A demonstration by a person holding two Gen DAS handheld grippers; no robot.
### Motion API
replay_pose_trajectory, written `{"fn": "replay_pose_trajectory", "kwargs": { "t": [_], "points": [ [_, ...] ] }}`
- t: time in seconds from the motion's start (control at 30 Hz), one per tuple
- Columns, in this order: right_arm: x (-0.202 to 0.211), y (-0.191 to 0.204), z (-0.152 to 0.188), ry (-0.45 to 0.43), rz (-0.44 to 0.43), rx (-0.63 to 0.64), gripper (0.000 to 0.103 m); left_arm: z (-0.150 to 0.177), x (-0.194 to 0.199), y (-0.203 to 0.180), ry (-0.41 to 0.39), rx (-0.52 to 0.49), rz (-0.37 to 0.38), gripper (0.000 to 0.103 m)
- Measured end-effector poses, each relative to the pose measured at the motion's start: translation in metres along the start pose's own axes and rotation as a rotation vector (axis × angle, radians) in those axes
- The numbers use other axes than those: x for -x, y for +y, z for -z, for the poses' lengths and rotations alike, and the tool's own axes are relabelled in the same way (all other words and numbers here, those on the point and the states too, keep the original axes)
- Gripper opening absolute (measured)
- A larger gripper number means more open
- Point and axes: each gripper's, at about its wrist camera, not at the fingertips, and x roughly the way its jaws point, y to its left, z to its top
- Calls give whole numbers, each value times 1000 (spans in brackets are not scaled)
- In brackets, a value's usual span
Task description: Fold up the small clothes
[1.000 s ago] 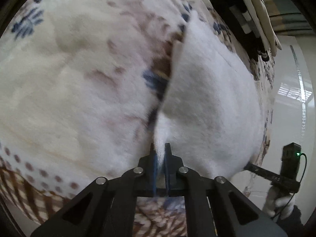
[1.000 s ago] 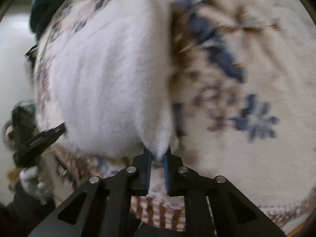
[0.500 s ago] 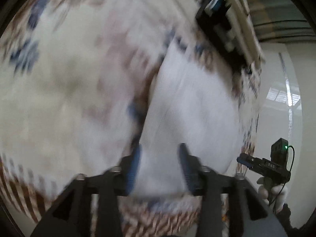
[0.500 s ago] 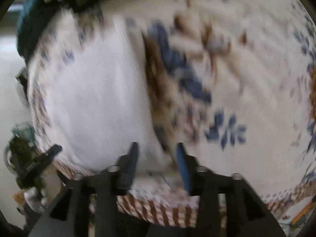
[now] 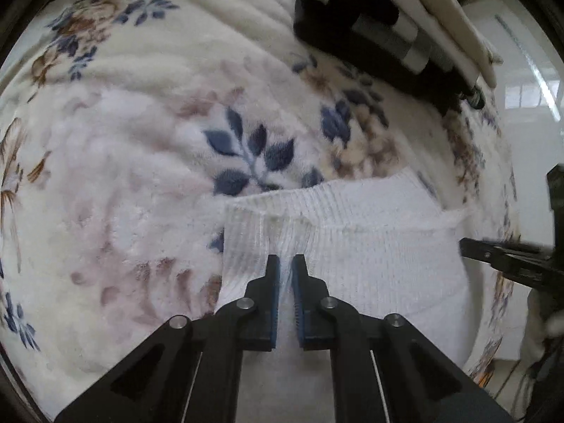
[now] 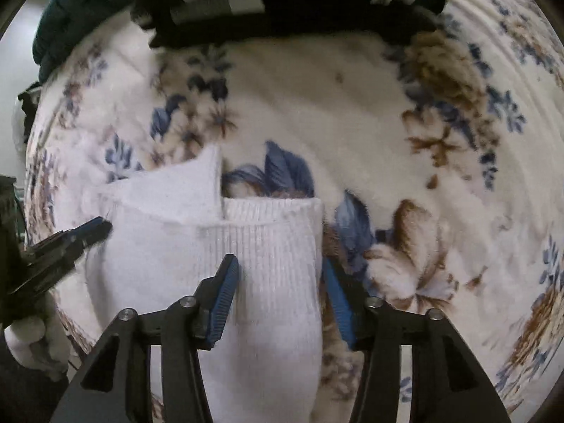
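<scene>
A small white ribbed knit garment (image 5: 370, 246) lies folded flat on a cream floral fleece blanket (image 5: 123, 176). It also shows in the right wrist view (image 6: 211, 246). My left gripper (image 5: 285, 264) hovers over the garment's left part with its jaws almost together and nothing between them. My right gripper (image 6: 280, 275) is open, its fingers straddling the garment's right edge. The right gripper shows at the right edge of the left wrist view (image 5: 507, 261); the left gripper shows at the left of the right wrist view (image 6: 70, 239).
A stack of folded dark, grey and white clothes (image 5: 387, 17) sits at the far side of the blanket (image 6: 387, 141). A teal cloth (image 6: 70, 17) lies at the far left. Shiny white floor (image 5: 528, 70) lies beyond the blanket's right edge.
Both grippers let go of the white garment, which now lies flat and folded. The left jaws opened and have nearly closed again, empty. The right jaws have opened wide. Both pulled back.
</scene>
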Motion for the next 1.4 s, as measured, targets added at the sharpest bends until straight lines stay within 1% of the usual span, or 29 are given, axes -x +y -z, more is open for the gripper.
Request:
{"fn": "replay_pose_trajectory", "kwargs": {
  "t": [0.03,0.07,0.13,0.17,0.23,0.3,0.4,0.47,0.5,0.53,0.63,0.73,0.77,0.8,0.83,0.87,0.9,0.93,0.97,1.0,1.03,1.07,1.1,1.17,1.27,1.3,1.33,1.37,1.4],
  "points": [
    [0,0,2,-11,3,-12,6,1,10,1,-29,11,4,5],
    [8,-2,4,-51,-16,-34,5,3,19,4,-51,25,8,5],
    [25,1,8,-116,1,-26,5,6,40,13,-94,72,40,5],
    [36,2,11,-147,3,-24,5,6,48,18,-109,94,40,5],
    [51,0,10,-184,-27,-38,4,3,50,32,-104,139,54,5],
    [58,0,1,-204,-33,-30,4,-4,38,47,-87,181,39,5],
    [43,8,-25,-190,-15,-37,4,-19,9,59,-48,238,38,5],
    [19,19,-47,-179,25,-35,4,-25,-10,63,-8,235,33,5],
    [10,20,-56,-164,36,-34,4,-26,-20,65,5,234,15,5],
    [-3,21,-64,-144,69,-32,4,-26,-24,65,16,230,14,5],
    [-33,12,-74,-84,114,-49,4,-23,-27,65,21,206,8,5],
    [-56,5,-73,-24,104,-61,4,-19,-21,64,33,203,27,6],
    [-57,4,-72,-10,87,-61,4,-18,-18,62,37,197,47,6],
    [-55,3,-71,-6,69,-65,6,-18,-15,61,40,194,71,10],
    [-50,1,-71,-9,44,-73,6,-18,-13,61,44,198,89,10],
    [-44,0,-70,-6,10,-72,13,-17,-11,63,50,212,129,11],
    [-41,-1,-69,7,-25,-69,25,-15,-5,67,51,239,187,18],
    [-35,-4,-66,24,-55,-65,33,-12,-1,70,46,262,225,25],
    [-28,-6,-62,25,-70,-64,49,-7,6,76,33,297,278,41],
    [-19,-11,-57,10,-85,-69,54,-3,11,80,22,319,314,58],
    [-8,-18,-50,-11,-109,-81,55,2,16,84,8,344,341,63],
    [1,-25,-41,-24,-142,-98,57,12,21,89,-7,376,363,63],
    [8,-30,-36,-29,-159,-115,60,18,22,90,-1,387,364,63],
    [19,-47,-17,-31,-207,-183,61,30,20,89,19,393,357,63],
    [10,-70,17,30,-352,-284,61,51,9,87,65,398,397,63],
    [4,-74,24,45,-394,-293,68,58,3,87,83,395,419,63],
    [-5,-76,34,70,-444,-302,73,62,-2,84,96,386,438,63],
    [-15,-79,44,92,-505,-317,80,68,-11,81,120,373,454,63],
    [-27,-82,54,117,-596,-341,84,72,-19,79,139,369,476,63]
  ]
}}
